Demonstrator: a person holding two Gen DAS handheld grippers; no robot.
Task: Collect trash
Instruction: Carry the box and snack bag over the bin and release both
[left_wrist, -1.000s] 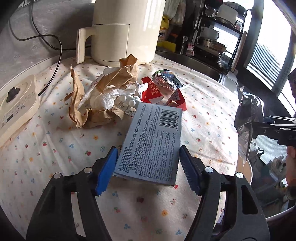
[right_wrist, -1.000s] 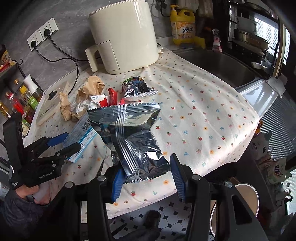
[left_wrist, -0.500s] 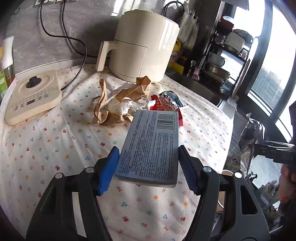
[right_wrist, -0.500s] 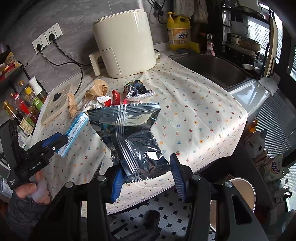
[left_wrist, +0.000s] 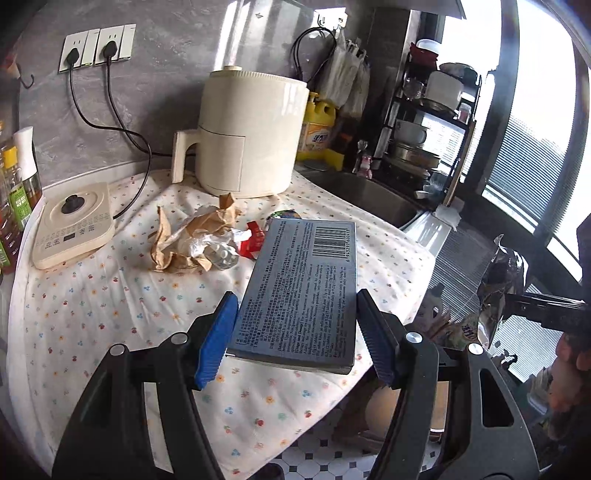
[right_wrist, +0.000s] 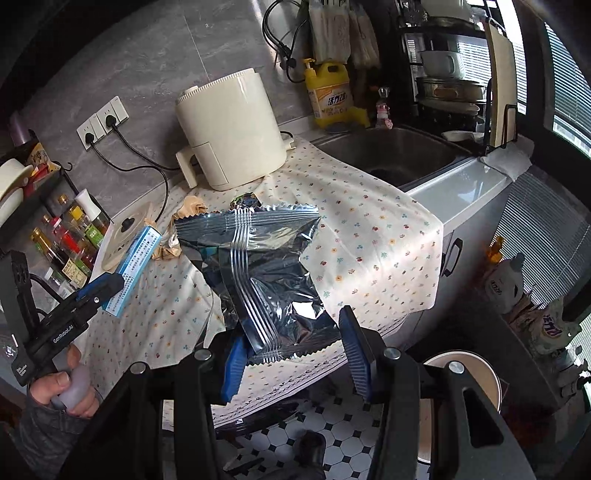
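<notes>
My left gripper (left_wrist: 295, 332) is shut on a flat grey-blue carton (left_wrist: 301, 291) with a barcode, held above the counter's front edge. It also shows in the right wrist view (right_wrist: 135, 269). My right gripper (right_wrist: 295, 350) is shut on a silver foil snack bag (right_wrist: 262, 266), held out beyond the counter over the floor; the bag also shows in the left wrist view (left_wrist: 498, 288). On the floral cloth (left_wrist: 92, 306) lie crumpled brown paper (left_wrist: 188, 236), white wrapper scraps (left_wrist: 218, 251), a red packet (left_wrist: 253, 242) and a small foil wrapper (right_wrist: 245, 201).
A cream air fryer (left_wrist: 247, 136) stands at the back, an induction plate (left_wrist: 72, 225) at the left with sauce bottles (left_wrist: 18, 184). The sink (right_wrist: 395, 155) and dish rack (left_wrist: 428, 129) lie to the right. A round bin (right_wrist: 458, 387) stands on the tiled floor.
Both grippers have pulled back and risen from the counter, each carrying its item. The trash pile now looks farther away.
</notes>
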